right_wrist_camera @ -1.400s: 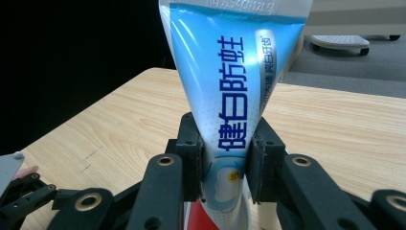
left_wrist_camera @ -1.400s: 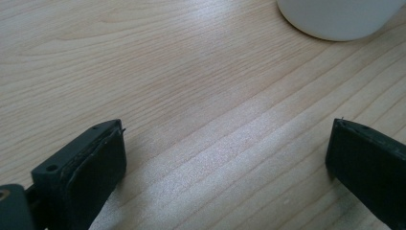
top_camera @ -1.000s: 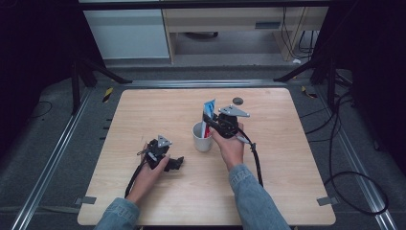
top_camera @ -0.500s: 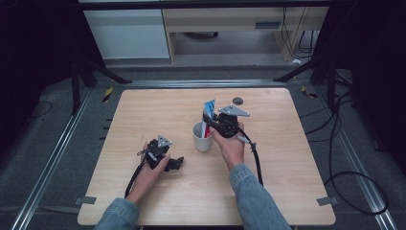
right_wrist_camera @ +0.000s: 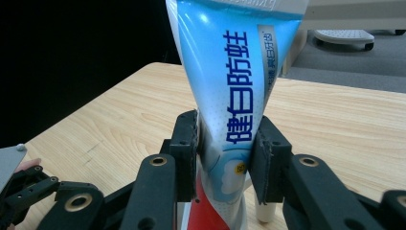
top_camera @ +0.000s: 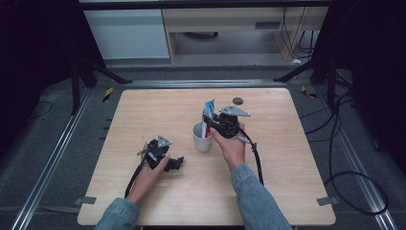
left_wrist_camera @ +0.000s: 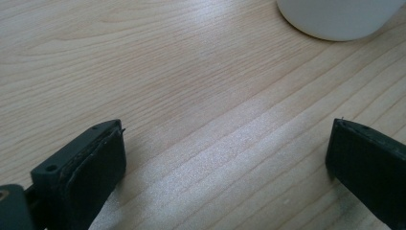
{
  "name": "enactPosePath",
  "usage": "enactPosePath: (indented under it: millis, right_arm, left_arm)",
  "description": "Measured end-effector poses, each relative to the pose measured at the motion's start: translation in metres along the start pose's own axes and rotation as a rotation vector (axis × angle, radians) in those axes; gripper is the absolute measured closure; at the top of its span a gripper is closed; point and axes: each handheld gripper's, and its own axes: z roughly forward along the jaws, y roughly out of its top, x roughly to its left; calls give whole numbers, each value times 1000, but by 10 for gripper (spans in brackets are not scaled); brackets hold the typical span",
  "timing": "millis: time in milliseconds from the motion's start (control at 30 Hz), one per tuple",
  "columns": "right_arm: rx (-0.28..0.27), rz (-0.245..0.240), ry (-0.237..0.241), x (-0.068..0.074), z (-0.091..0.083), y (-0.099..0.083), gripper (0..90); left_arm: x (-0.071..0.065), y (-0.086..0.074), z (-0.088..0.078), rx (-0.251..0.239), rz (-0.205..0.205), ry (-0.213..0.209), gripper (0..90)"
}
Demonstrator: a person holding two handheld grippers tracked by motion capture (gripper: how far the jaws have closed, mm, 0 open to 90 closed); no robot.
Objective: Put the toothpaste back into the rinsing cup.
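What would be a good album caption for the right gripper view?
Right claw closed around a blue-and-white toothpaste tube standing upright above the wooden table.

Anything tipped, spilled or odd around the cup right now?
Nothing spilled. The white cup stands upright on the table. The toothpaste tube stands cap-down in it, leaning slightly, between the right tool's pads, whose jaws have just been opening. The left tool rests open beside the cup.

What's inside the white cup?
A blue toothpaste tube stands in the white cup, the right gripper around it. The cup's bottom is hidden.
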Motion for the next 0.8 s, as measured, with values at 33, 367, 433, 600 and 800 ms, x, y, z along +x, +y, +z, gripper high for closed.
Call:
enactPosePath:
  millis: [33,367,433,600,800]
  right_arm:
    - [0,-1,-1,0,0,0,659]
    - [3,6,4,-1,-1,0,648]
    - [5,5,4,-1,-1,-1,645]
    - [10,8,6,-2,-1,-2,636]
    - [12,4,5,-2,-3,-3,630]
  left_arm:
    - [0,0,0,0,0,0,0]
    - [0,0,0,0,0,0,0]
    - [0,0,0,0,0,0,0]
    - [0,0,0,0,0,0,0]
    - [0,0,0,0,0,0,0]
